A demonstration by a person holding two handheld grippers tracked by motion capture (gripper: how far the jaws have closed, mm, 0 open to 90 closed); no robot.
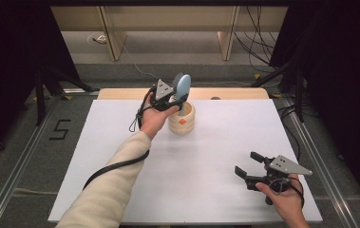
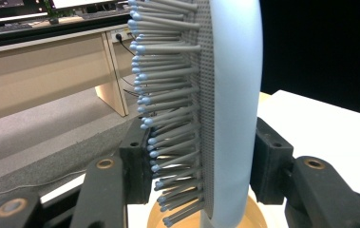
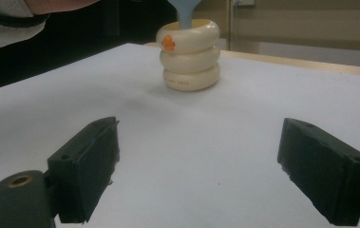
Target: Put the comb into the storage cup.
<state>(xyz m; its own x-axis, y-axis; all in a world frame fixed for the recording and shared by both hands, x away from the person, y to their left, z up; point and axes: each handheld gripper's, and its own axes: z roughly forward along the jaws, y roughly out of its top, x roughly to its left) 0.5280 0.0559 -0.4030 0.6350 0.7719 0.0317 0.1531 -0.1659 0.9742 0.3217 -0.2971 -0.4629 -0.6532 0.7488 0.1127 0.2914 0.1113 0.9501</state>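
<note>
One cream holder (image 1: 182,119), shaped like three stacked rings with a small orange mark on its side, stands on the white tabletop (image 1: 192,161) toward twelve o'clock, a little left of centre. The handle of one pale blue hairbrush (image 1: 183,89) dips into its open mouth, while the head stands upright above the rim with grey bristles facing nine o'clock.

The left gripper (image 1: 170,100) is clamped on that brush just above the holder: in the left gripper view one jaw presses into the bristles (image 2: 168,118) and the other sits against the smooth back. The right gripper (image 1: 250,167) hovers low over the tabletop near five o'clock, well apart from the holder, its jaws spread wide with nothing between them.
</note>
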